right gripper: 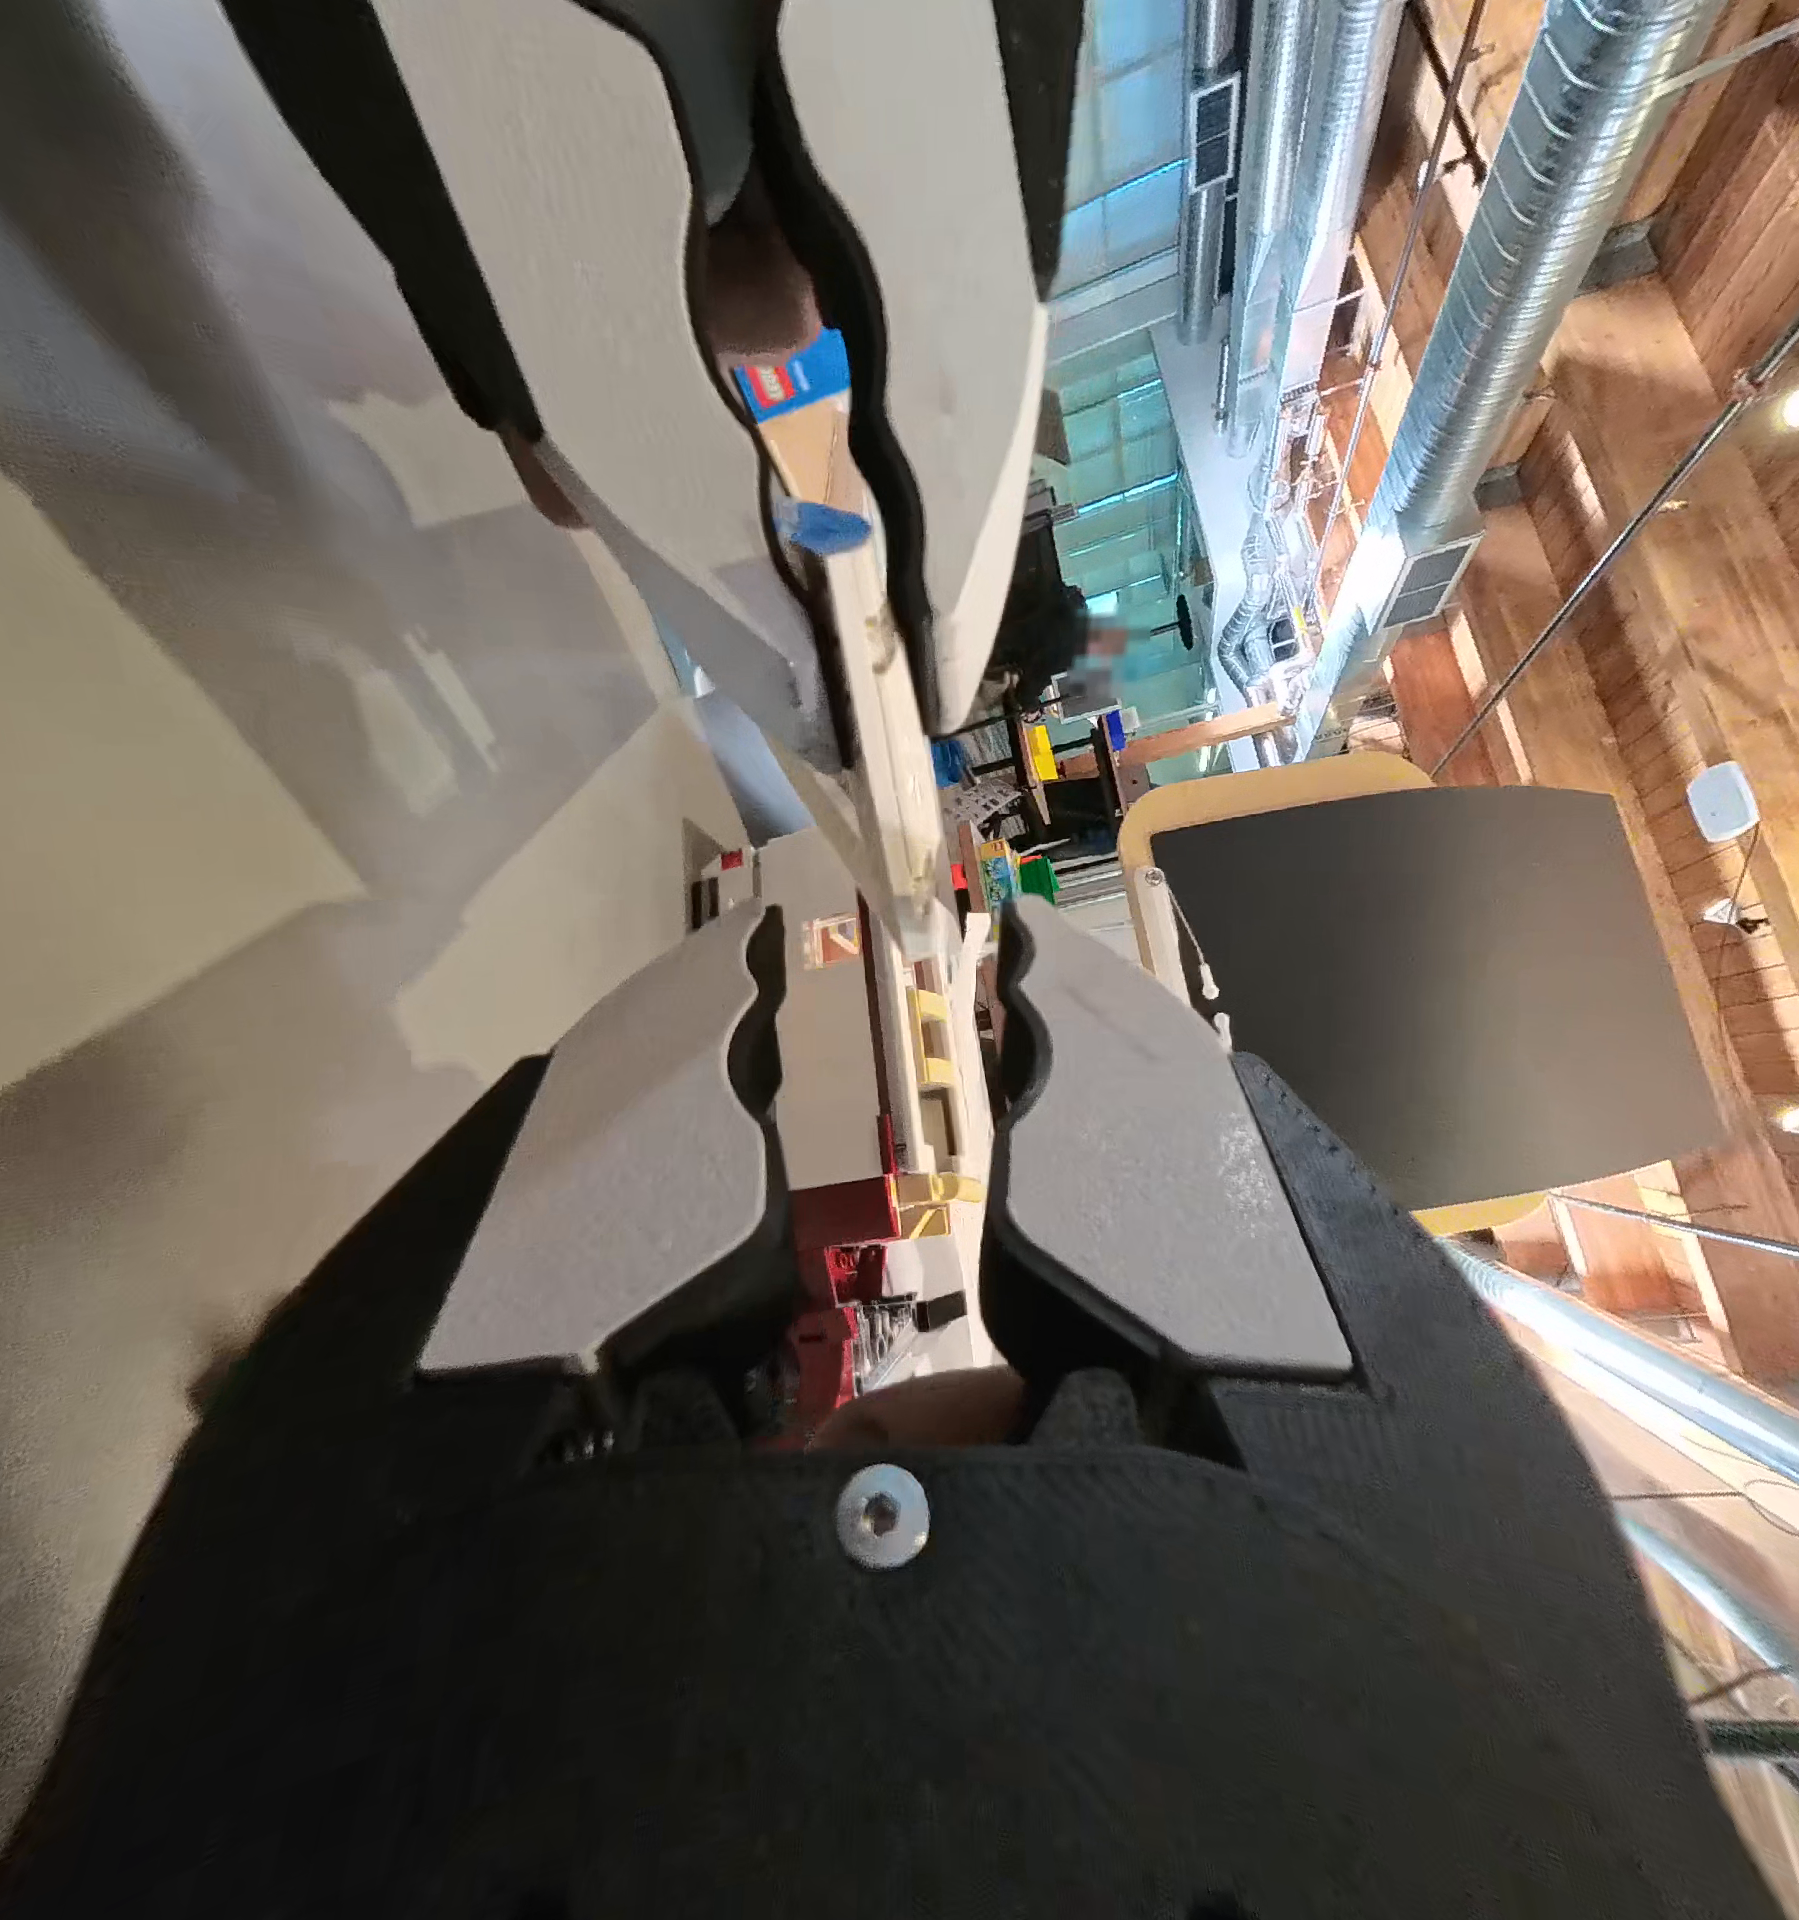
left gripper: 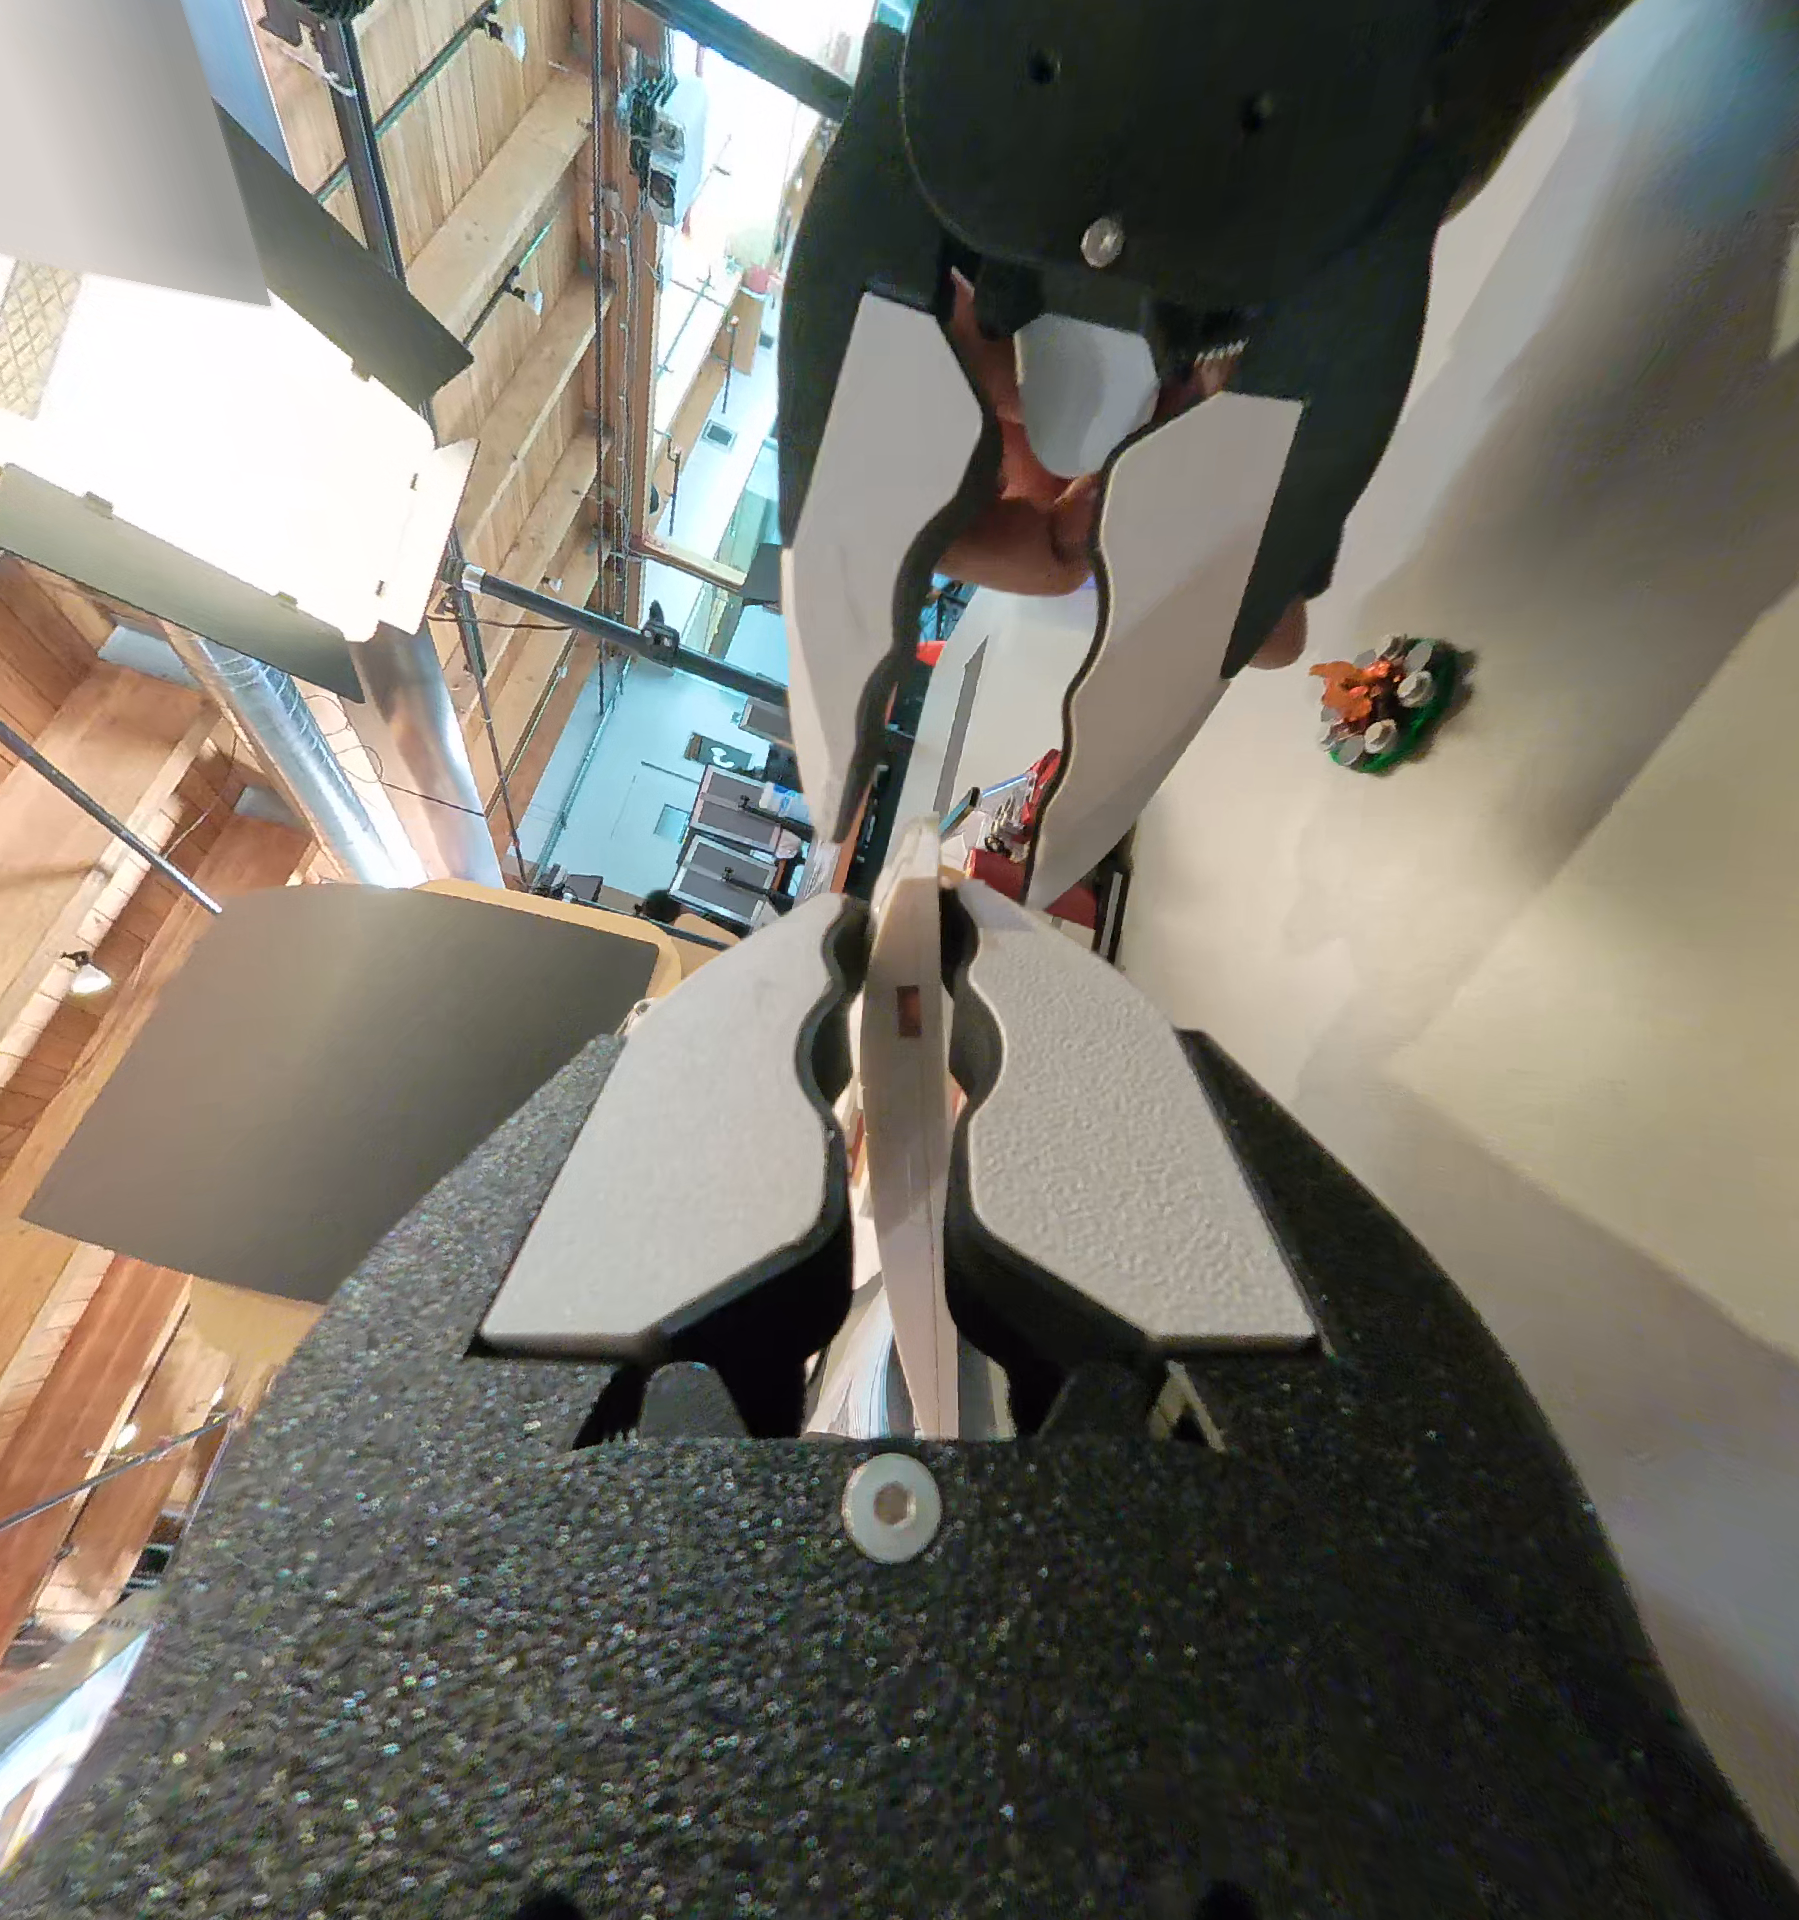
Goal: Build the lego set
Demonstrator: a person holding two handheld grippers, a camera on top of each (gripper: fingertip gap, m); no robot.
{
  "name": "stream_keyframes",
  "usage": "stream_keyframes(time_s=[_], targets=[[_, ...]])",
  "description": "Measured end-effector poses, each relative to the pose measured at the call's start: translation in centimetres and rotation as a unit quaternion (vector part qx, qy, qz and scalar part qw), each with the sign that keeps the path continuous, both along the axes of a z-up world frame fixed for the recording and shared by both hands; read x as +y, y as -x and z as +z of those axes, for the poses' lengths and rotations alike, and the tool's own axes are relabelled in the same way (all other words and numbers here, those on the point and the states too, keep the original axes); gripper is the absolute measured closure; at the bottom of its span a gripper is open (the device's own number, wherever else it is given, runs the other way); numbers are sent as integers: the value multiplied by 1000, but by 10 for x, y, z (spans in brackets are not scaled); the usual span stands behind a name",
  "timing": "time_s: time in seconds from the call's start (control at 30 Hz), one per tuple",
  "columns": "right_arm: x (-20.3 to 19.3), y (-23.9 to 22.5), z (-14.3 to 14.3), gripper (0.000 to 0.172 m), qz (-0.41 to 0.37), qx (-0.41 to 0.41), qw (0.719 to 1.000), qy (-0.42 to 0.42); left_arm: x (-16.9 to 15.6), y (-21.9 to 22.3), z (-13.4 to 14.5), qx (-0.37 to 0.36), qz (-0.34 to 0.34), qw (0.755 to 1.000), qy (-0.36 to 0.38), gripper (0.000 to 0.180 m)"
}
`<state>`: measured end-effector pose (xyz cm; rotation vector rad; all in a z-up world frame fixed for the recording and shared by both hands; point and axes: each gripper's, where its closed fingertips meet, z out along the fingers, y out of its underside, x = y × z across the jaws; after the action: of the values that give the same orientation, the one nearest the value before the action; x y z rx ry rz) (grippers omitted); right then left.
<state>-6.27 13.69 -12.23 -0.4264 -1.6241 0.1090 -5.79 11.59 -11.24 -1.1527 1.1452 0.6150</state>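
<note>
In the left wrist view my left gripper point(left gripper: 907, 930) is shut on a thin cream-white flat piece point(left gripper: 905, 1101), held edge-on with both pads against its faces. My right gripper point(left gripper: 947, 831) faces it from above with its jaws apart, its tips beside the piece's far end. In the right wrist view my right gripper point(right gripper: 890, 935) is open. The end of the cream piece point(right gripper: 900, 821) hangs between its tips and touches neither pad. My left gripper point(right gripper: 879, 727) grips that piece higher up. Behind the open jaws stands a brick-built model point(right gripper: 822, 1049) in grey, dark red and tan.
A white table point(left gripper: 1497, 987) runs along one side, also seen in the right wrist view point(right gripper: 147, 935). A small round green brick piece with orange flames point(left gripper: 1388, 701) lies on it. A black chair back point(left gripper: 334, 1091) point(right gripper: 1425, 987) stands near. A blue box point(right gripper: 791, 379) sits farther off. Left and right tips are no more than a few centimetres apart.
</note>
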Motion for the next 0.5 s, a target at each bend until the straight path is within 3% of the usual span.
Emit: stream_keyframes(time_s=[0.2, 0.37, 0.5], targets=[[-17, 0, -2, 133, 35, 0, 999, -15, -5, -12, -5, 18, -26, 999, 6, 166], [-23, 0, -6, 158, 42, -4, 998, -38, -10, -20, -9, 31, -48, 998, 10, 166], [-23, 0, -7, 158, 35, -5, 998, -57, -10, -21, -10, 32, -50, 998, 12, 166]])
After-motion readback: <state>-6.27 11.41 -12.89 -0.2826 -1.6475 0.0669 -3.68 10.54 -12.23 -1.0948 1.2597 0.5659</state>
